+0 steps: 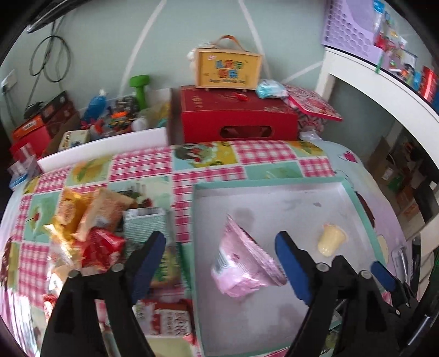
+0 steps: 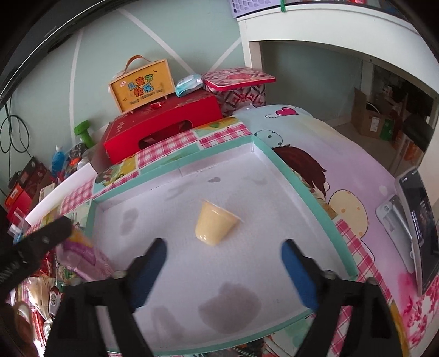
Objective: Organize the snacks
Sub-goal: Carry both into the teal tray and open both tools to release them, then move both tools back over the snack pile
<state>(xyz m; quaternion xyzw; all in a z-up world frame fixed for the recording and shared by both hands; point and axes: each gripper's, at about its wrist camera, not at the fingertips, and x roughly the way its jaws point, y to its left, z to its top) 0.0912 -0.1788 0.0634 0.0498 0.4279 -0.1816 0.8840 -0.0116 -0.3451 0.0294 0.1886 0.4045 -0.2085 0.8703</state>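
Observation:
A shallow white tray with a teal rim (image 1: 274, 181) (image 2: 277, 156) lies on the patterned tablecloth. A pink snack packet (image 1: 241, 263) (image 2: 82, 255) lies in its left part, loose between my open left gripper's (image 1: 219, 247) jaws. A yellow jelly cup (image 1: 330, 239) (image 2: 214, 223) lies on its side in the tray. My right gripper (image 2: 222, 254) is open and empty just in front of the cup; it also shows in the left wrist view (image 1: 382, 276). A pile of snack packets (image 1: 90, 230) lies left of the tray.
A red gift box (image 1: 236, 115) (image 2: 164, 126) with a yellow carry box (image 1: 227, 68) (image 2: 142, 85) on it stands behind the tray. A phone on a stand (image 2: 417, 228) is at the right. A white desk (image 2: 329, 24) stands at the back right.

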